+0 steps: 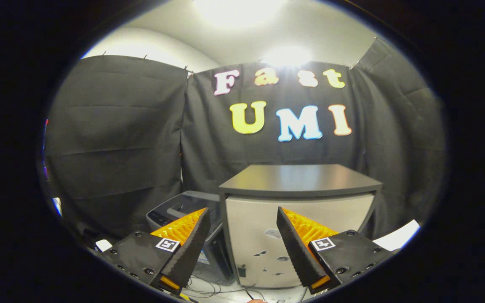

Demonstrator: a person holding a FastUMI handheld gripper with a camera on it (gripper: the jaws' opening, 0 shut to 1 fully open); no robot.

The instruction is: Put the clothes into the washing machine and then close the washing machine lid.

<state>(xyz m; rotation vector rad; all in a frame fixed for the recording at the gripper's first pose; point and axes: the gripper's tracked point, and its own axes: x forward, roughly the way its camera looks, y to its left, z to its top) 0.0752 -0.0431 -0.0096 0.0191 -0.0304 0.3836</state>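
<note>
My gripper (242, 210) is open, and nothing sits between its fingers. Just beyond them stands a box-shaped unit with a dark grey flat top (297, 179) and a pale front panel (263, 235); its top lies shut and level. To its left, a lower grey appliance (179, 207) with a dark control strip sits partly hidden behind my left finger (192, 244). I cannot tell which of the two is the washing machine. My right finger (295, 248) overlaps the pale front panel.
Black cloth walls close the booth behind and on both sides. Loose cables (209, 288) lie on the floor below the fingers. A white sheet (398, 235) shows at the right of the unit, and a small white object (103, 245) at the left.
</note>
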